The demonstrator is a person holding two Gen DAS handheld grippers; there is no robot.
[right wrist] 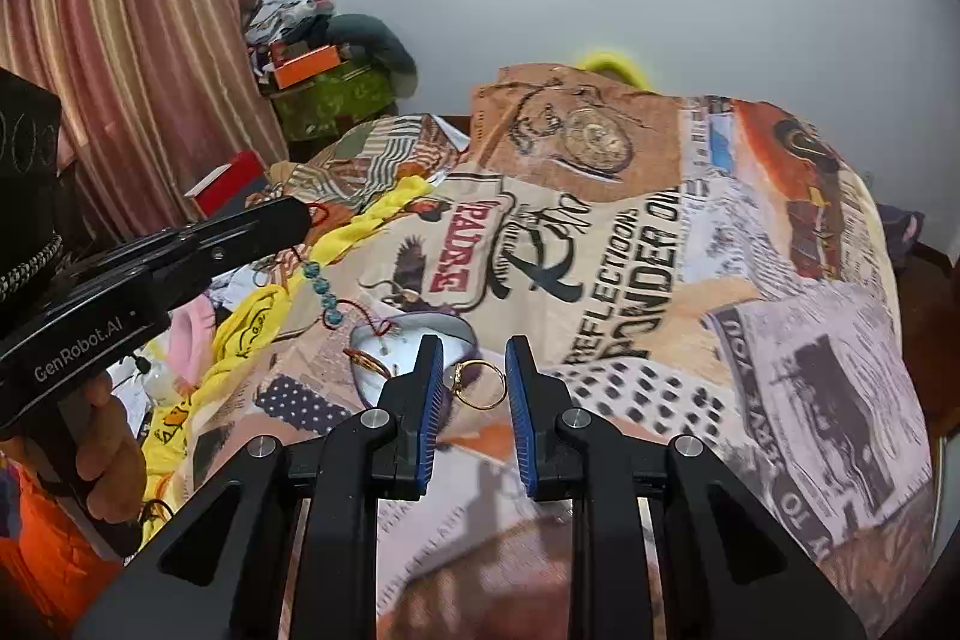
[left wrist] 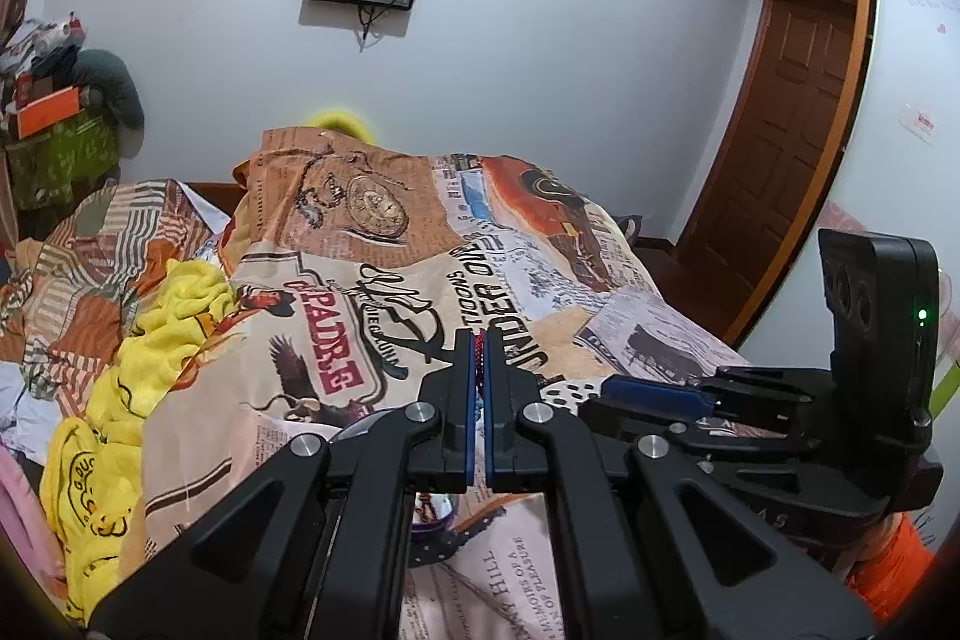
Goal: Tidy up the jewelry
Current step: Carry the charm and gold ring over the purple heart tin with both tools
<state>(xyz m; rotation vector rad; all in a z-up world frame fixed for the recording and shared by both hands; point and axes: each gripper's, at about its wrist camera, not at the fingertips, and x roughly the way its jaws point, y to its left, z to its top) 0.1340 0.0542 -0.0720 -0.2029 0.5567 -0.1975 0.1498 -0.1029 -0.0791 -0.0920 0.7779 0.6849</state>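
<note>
My left gripper [left wrist: 478, 349] is shut on the red cord of a beaded bracelet [left wrist: 478, 358]. In the right wrist view the left gripper [right wrist: 303, 217] holds that bracelet [right wrist: 324, 289] up, its blue-green beads and red cord hanging down to a small white open jewelry box [right wrist: 384, 343] on the bed. My right gripper [right wrist: 474, 364] is open low over the bedspread, its fingers on either side of a gold ring [right wrist: 480, 382] lying just right of the box. Another small reddish-gold piece [right wrist: 366, 361] lies in the box.
The printed bedspread [right wrist: 660, 280] covers the bed, heaped at the back. A yellow cloth [left wrist: 150, 340] lies bunched at the left. A curtain [right wrist: 120, 40], a red box [right wrist: 228, 184] and piled clutter [right wrist: 318, 64] stand at the left wall; a wooden door [left wrist: 780, 130] at right.
</note>
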